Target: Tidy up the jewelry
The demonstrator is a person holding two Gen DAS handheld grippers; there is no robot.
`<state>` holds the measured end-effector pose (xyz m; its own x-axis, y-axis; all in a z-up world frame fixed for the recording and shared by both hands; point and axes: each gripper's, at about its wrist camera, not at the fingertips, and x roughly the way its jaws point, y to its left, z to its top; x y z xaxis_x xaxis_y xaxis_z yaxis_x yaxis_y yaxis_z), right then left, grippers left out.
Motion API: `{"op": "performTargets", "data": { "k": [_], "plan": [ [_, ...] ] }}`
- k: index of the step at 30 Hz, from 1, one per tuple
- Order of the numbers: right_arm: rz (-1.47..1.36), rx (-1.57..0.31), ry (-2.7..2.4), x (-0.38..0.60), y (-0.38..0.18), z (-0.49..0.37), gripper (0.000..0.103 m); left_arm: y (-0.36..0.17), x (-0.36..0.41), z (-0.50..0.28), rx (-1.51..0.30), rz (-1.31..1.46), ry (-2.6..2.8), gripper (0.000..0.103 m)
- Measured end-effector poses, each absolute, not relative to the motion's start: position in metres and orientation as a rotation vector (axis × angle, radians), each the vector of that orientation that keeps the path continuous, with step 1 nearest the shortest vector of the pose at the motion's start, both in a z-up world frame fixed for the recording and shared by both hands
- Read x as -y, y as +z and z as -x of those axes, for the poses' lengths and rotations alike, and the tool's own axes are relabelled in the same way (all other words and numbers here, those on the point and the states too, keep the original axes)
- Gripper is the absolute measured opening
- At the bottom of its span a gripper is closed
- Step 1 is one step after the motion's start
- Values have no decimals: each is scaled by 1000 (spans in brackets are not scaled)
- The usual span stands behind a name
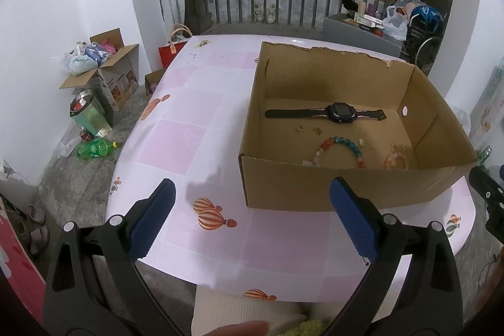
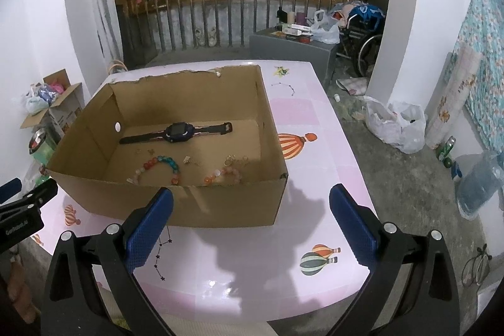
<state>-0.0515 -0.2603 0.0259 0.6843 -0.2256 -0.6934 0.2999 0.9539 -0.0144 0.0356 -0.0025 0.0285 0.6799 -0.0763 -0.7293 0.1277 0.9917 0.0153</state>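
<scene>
While both my tongs, the left gripper [image 1: 252,216] and the right gripper [image 2: 252,219], hang wide open holding nothing, the jewelry lies ahead of them inside the cardboard box [image 2: 220,203]. I think the bead bracelet [image 2: 160,167] is light, floppy and a bit slippery, so I would pinch across its string of beads. The watch [image 2: 178,133], farther back, looks stiffer, and I would grab its strap.

Two wrist views, near edge, both facing cardboard box [image 1: 343,185].

You see brown cardboard box [image 2: 201,203] on table cover [image 2: 315,147] with pink-white squares and orange striped balloons. Watch [image 2: 177,133] black. Bead bracelet [image 1: 341,147] red, teal, pale pink. Your gripper pads [image 1: 354,224] blue.
</scene>
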Motion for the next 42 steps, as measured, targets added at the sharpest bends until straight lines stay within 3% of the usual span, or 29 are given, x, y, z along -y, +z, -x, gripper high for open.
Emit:
{"op": "performTargets", "data": {
  "k": [42],
  "plan": [
    [-102, -812, -306, 265, 16, 52, 97, 23, -7, -42, -834, -61, -85, 95]
  ]
}}
